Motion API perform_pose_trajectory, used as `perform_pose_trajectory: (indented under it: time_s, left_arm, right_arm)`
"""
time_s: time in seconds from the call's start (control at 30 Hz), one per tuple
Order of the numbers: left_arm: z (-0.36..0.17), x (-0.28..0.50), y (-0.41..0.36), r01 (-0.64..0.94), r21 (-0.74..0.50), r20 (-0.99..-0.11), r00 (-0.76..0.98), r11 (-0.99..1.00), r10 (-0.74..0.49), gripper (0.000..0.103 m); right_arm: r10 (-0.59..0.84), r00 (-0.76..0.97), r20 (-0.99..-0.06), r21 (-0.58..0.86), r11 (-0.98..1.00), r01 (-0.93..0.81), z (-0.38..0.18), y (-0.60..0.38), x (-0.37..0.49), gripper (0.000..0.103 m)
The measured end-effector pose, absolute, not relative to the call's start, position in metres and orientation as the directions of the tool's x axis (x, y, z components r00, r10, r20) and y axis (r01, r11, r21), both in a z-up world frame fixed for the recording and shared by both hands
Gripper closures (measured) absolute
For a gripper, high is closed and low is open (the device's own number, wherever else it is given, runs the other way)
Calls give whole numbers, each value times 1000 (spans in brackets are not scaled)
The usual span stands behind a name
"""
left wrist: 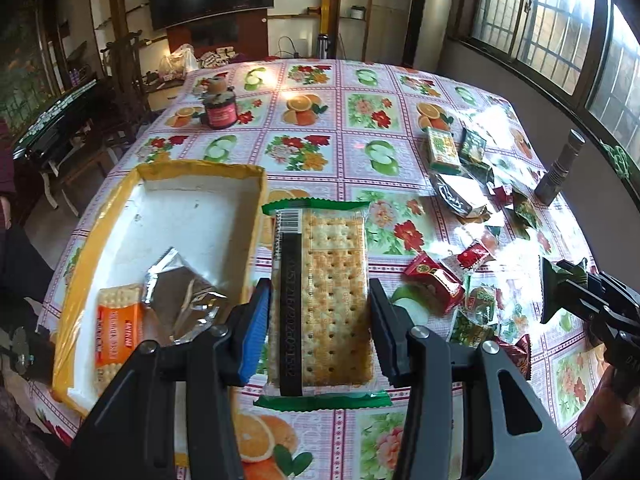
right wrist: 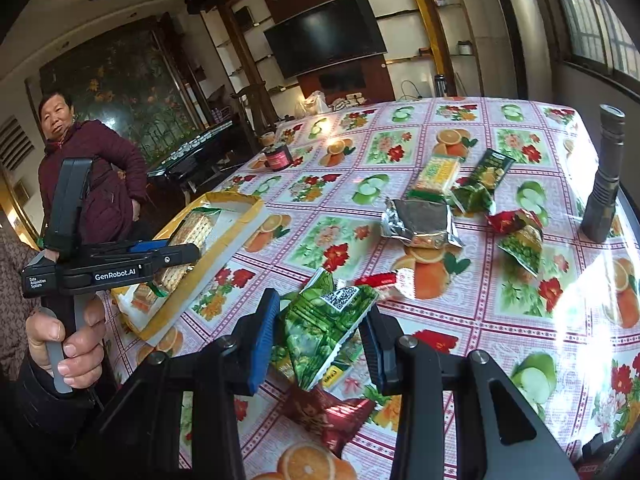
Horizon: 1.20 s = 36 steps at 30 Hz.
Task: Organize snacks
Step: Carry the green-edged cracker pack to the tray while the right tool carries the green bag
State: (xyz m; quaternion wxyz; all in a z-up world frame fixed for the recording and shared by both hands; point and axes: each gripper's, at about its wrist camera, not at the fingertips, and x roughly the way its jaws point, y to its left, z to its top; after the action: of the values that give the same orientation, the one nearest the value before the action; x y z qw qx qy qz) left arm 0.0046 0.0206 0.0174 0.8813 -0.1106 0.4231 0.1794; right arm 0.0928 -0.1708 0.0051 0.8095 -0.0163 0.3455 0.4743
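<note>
Your left gripper (left wrist: 318, 320) is clenched across the cracker pack (left wrist: 320, 300), lifted just beside the tray's (left wrist: 168, 172) right wall, your right gripper (right wrist: 320, 336) pinches a green packet (right wrist: 324, 324) above the table (right wrist: 500, 320); crackers are light but brittle, so hold mid-length, gently.

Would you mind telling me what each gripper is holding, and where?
The left gripper clamps a cracker pack across its long sides; the right gripper pinches a green snack packet across its middle.

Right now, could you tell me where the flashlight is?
The flashlight stands upright near the table's right edge in the right wrist view, beyond the scattered snack packets.
</note>
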Motion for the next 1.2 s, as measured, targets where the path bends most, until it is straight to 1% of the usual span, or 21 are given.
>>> perform_pose_trajectory:
  time_s: [0.27, 0.73, 1.2]
  left_arm:
    - [28, -21, 41, -458, -41, -768, 584, 888, 265, 55]
    - [27, -51, 75, -533, -40, -761, 564, 845, 320, 55]
    - [19, -63, 89, -566, -27, -765, 542, 824, 347, 55]
  right_arm:
    - [786, 268, -558, 304, 494, -815, 12, -143, 81, 64]
    - [815, 160, -557, 300, 378, -876, 14, -80, 56, 64]
    - [812, 128, -570, 294, 346, -891, 13, -55, 44, 64]
